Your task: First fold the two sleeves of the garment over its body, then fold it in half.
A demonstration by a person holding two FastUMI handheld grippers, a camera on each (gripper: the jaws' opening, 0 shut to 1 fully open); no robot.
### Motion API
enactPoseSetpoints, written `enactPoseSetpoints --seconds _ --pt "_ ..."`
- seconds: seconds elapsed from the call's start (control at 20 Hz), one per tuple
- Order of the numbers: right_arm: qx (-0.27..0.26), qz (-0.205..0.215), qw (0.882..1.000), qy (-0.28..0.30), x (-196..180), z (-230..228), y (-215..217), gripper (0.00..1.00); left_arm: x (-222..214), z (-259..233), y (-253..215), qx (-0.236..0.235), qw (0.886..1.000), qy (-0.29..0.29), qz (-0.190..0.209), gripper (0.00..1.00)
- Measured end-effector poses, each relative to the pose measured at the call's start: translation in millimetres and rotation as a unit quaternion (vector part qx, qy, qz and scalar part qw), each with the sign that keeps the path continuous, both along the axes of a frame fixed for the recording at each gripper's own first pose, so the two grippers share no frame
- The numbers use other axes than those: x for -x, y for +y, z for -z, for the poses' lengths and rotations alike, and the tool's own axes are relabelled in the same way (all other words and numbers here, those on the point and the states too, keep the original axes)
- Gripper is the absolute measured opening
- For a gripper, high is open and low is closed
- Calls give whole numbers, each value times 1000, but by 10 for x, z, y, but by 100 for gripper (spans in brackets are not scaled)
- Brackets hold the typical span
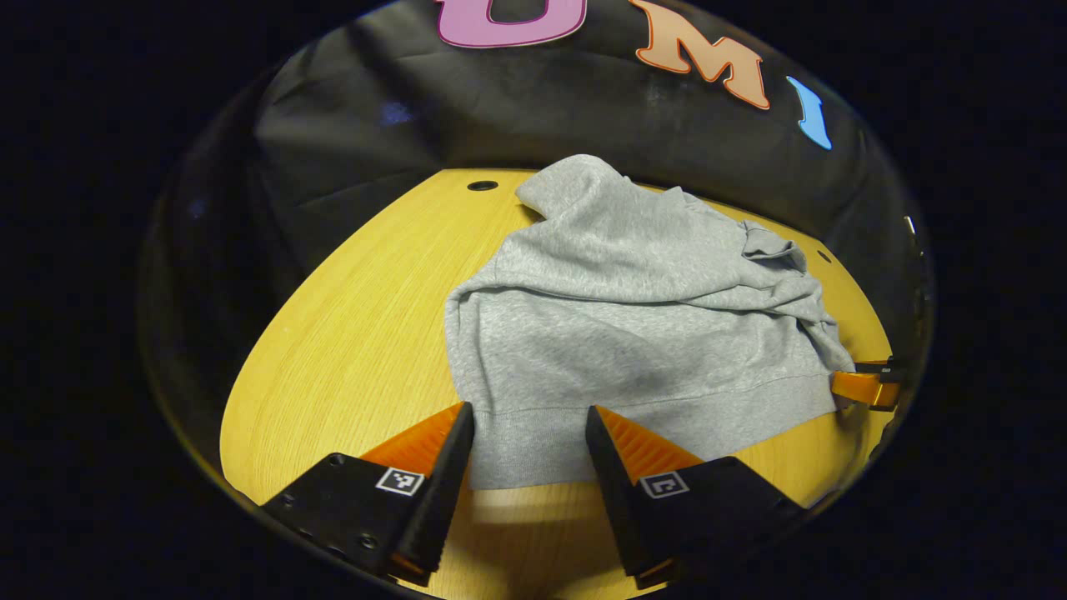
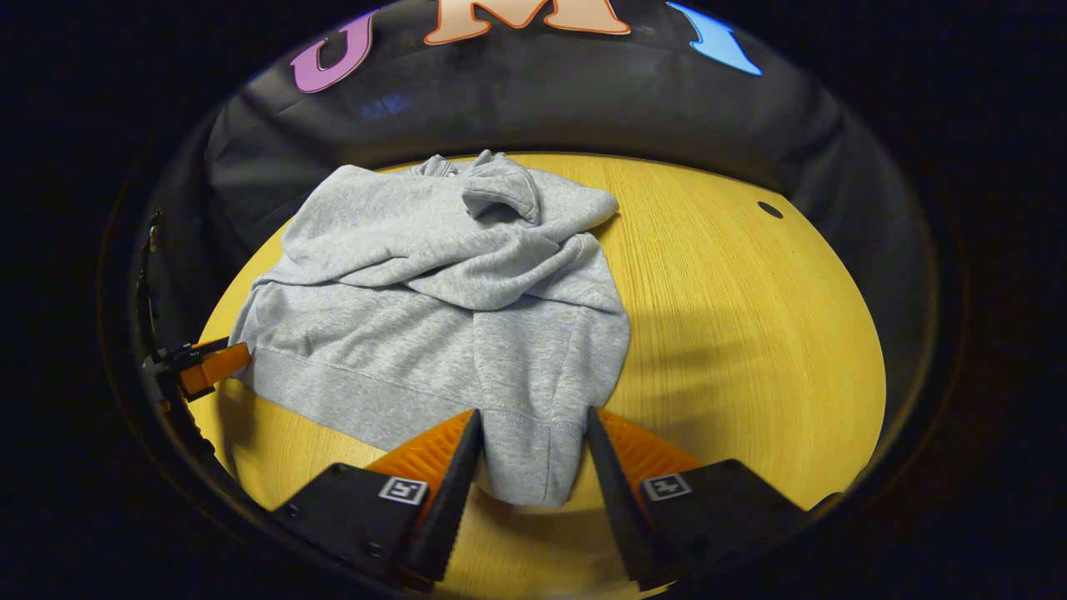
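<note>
Grey garment (image 1: 617, 333) on the desk (image 1: 350, 333), sleeves apparently folded over; both grippers' fingers spread at its near hem, half-fold remaining.

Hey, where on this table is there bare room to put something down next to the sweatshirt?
Bare wood lies between the sweatshirt and the table edge in the right gripper view, and beside its other flank in the left gripper view. The near hem is crowded: left gripper and right gripper straddle it.

yellow wooden table (image 1: 350, 333), black cloth wall (image 1: 517, 108) behind, possibly wrinkled.
</note>
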State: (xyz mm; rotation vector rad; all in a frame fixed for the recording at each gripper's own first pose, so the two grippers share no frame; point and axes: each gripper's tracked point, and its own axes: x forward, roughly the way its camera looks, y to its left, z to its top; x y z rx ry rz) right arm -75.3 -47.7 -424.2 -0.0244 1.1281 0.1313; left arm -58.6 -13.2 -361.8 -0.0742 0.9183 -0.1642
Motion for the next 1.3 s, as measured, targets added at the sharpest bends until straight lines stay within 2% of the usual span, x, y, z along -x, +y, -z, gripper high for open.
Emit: enactPoseSetpoints --seconds 0.05,0.1,0.15,0.2,0.25,0.3,0.35,0.4,0.45,0.5,0.65,0.9,1.1,1.3 --pt "-8 -7 1000 -3 4 5 62 61 -4 0 -5 1 1000 2 4 74" --pt "-7 -10 1000 -2 20 6 98 54 -2 -4 -36 6 1000 4 9 68" --pt "-3 -14 1000 -5 10 21 98 35 -12 0 -50 9 1000 5 11 65" --pt "-16 -23 1000 -2 10 10 149 35 -12 -5 -95 15 1000 6 13 53" --pt "-23 -15 1000 9 47 18 152 26 -14 -26 -132 28 999 3 15 48" --pt "-26 -13 1000 9 8 10 173 17 -24 -27 -184 42 999 0 8 32" --pt "-32 -19 999 16 22 11 171 15 -42 -23 -192 52 999 -2 -2 15" --pt "-36 -7 999 21 4 13 175 17 -36 -27 -190 60 998 -3 -7 7" --pt "-41 -3 999 18 9 14 173 7 -26 -30 -193 68 998 -1 -11 4" --pt "-40 -1 999 15 -1 1 159 6 -34 -33 -196 75 997 5 -18 1" --pt "-48 2 999 8 -18 -52 180 5 -29 -42 -194 83 996 30 -24 0" --pt "-75 5 997 10 -55 -273 193 5 98 -152 -183 90 994 52 -10 0" --pt "-73 -11 997 19 -82 -290 231 5 49 -208 -150 93 993 70 -9 0" --pt "-97 -4 995 28 -49 -343 262 5 -53 -296 -119 97 992 74 -19 0"
